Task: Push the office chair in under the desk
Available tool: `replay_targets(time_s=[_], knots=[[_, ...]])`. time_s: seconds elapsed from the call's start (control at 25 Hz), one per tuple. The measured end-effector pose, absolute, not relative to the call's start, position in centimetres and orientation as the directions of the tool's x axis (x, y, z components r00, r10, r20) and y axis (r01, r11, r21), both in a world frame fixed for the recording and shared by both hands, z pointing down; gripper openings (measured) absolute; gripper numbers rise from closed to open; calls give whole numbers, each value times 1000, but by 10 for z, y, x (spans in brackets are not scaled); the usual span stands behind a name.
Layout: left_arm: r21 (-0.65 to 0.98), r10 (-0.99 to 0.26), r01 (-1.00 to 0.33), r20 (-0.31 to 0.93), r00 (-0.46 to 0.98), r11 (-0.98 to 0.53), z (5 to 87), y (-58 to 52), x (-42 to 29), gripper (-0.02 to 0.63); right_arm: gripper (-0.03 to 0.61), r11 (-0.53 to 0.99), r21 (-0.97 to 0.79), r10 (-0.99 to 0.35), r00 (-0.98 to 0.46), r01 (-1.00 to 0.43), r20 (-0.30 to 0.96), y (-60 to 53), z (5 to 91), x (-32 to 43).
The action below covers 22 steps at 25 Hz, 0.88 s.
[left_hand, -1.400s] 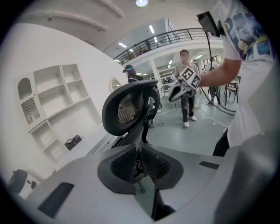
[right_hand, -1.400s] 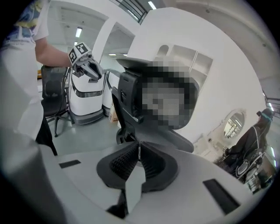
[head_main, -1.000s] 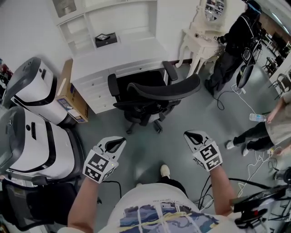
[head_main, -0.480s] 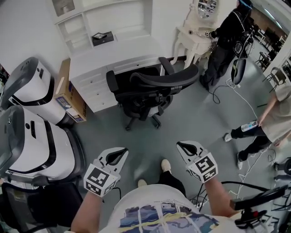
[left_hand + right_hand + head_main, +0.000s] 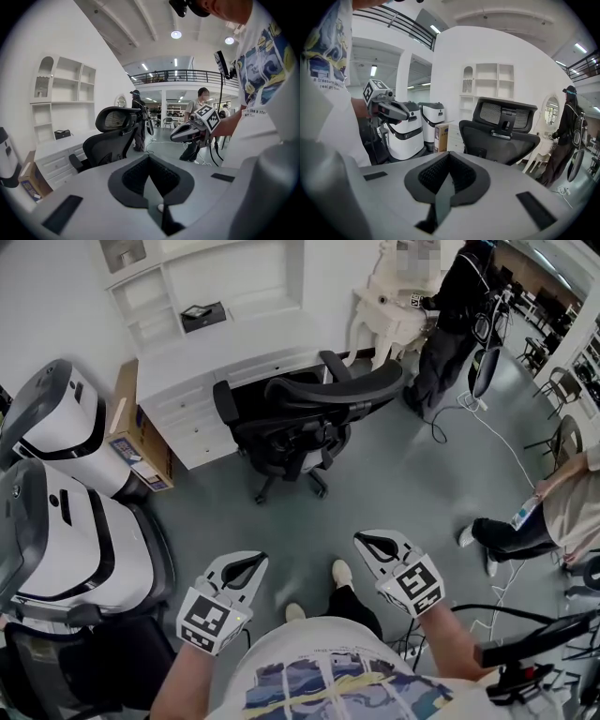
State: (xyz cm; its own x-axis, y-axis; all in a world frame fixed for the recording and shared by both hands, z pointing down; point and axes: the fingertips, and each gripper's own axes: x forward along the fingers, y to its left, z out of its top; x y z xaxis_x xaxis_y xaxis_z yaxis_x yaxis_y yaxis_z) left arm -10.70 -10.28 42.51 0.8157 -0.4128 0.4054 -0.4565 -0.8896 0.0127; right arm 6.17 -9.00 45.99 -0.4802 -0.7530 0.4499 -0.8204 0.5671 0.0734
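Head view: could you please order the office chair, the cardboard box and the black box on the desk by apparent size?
1. office chair
2. cardboard box
3. black box, which is farthest away, so distance partly shrinks it.

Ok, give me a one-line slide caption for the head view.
Left claw and right claw, both shut and empty, short of the office chair at the white desk.
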Motion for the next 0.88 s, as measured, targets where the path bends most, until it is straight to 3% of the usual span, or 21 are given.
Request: replay_targets(time_s=[0.88], knots=[[15, -384, -426, 405, 830, -905, 429, -80, -121, 12, 25, 605, 83, -737, -518, -792, 434, -74, 455, 21]])
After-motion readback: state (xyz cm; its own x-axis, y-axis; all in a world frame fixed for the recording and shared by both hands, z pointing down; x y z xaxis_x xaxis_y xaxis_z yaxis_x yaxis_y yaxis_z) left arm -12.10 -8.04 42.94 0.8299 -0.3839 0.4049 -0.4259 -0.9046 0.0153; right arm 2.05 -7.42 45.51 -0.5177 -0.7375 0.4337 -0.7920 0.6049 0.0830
